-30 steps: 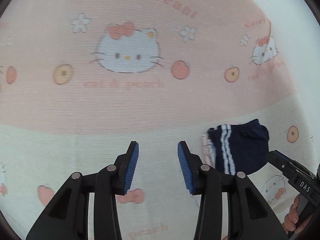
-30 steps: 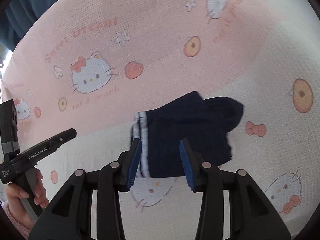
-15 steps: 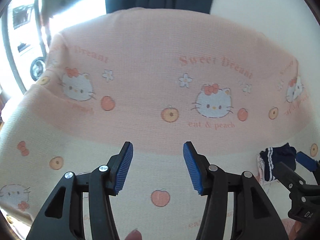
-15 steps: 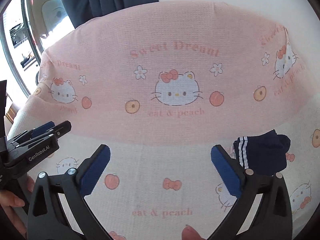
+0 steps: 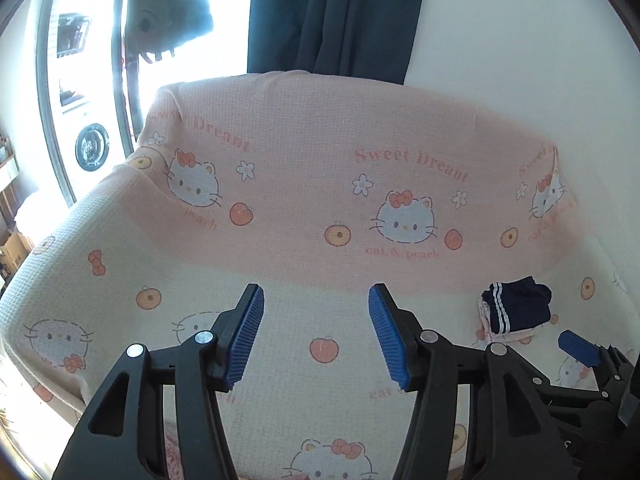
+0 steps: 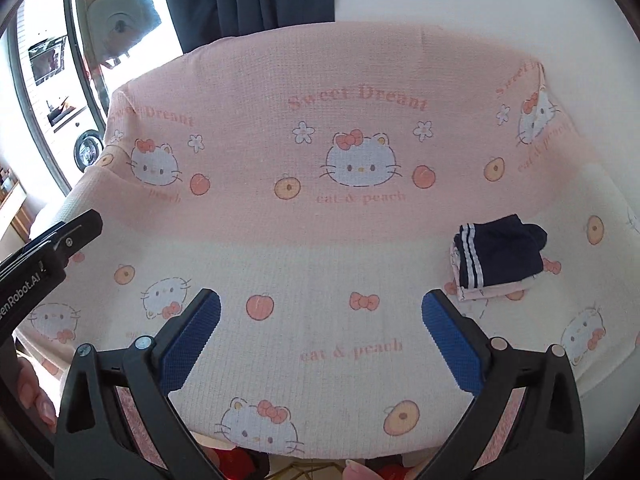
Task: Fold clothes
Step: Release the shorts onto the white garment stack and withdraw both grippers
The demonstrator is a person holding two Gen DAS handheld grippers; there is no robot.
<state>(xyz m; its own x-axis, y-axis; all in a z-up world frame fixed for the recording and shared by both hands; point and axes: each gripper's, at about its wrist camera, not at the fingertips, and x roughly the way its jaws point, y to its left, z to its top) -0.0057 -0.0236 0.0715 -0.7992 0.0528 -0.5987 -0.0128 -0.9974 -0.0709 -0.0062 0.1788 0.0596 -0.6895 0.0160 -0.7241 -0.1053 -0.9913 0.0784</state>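
Observation:
A folded navy garment with white stripes (image 6: 500, 252) lies on top of a folded pale pink piece (image 6: 496, 290) on the right part of the sofa seat. The left wrist view shows the same navy garment (image 5: 516, 308) far to the right. My right gripper (image 6: 320, 304) hovers well back from the stack, wide open and empty. My left gripper (image 5: 316, 300) is over the middle of the seat; its jaws are opening with nothing between them. One blue pad of the right gripper (image 5: 576, 348) shows at the lower right of the left wrist view.
A pink and cream cat-print blanket (image 6: 360, 240) covers the sofa seat and backrest. Behind it are a dark curtain (image 5: 336, 16), a white wall and a bright window (image 5: 88, 80). A hand (image 6: 32, 392) holds the left gripper's handle. Something red (image 6: 232, 460) lies below the seat's front edge.
Both grippers drew back and up from the folded stack, so the whole sofa now shows. The right gripper's jaws went from narrow to wide apart; the left jaws also spread.

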